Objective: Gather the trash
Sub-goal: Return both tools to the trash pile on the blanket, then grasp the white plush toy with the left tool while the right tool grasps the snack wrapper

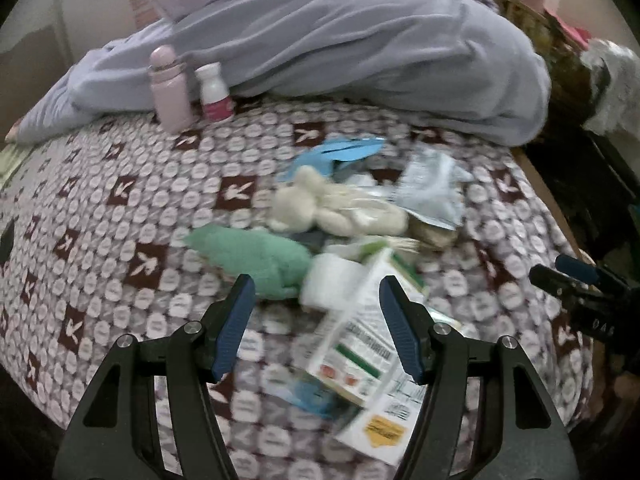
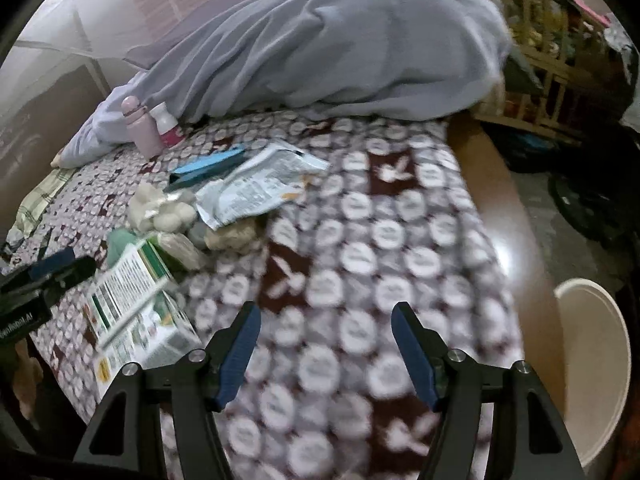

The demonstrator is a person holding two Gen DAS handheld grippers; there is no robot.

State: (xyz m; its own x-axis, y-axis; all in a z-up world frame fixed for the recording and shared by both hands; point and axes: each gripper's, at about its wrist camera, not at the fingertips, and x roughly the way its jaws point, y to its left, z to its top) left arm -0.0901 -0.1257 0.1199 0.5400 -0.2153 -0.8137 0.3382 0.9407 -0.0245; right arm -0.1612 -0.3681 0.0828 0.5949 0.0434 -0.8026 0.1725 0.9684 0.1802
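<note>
A heap of trash lies on the patterned bedspread [image 1: 120, 208]: a white and green carton [image 1: 360, 352], a white tub [image 1: 332, 284], a green cloth [image 1: 256, 256], cream crumpled wads [image 1: 316, 204], a silvery printed wrapper [image 1: 432, 192] and a blue packet [image 1: 344, 148]. My left gripper [image 1: 316, 292] hovers open over the carton and tub, touching nothing. In the right wrist view the same carton [image 2: 128, 304], wrapper [image 2: 256, 188] and blue packet [image 2: 208, 168] lie to the left. My right gripper [image 2: 326, 320] stands open above bare bedspread [image 2: 360, 248], nothing between its fingers.
A pink bottle [image 1: 168, 88] and a white bottle with a magenta label [image 1: 216, 92] stand at the back by a lilac blanket [image 1: 360, 48]. A white bin rim [image 2: 592, 360] sits on the floor right of the bed's wooden edge [image 2: 504, 208]. Cluttered shelves [image 2: 540, 60] lie beyond.
</note>
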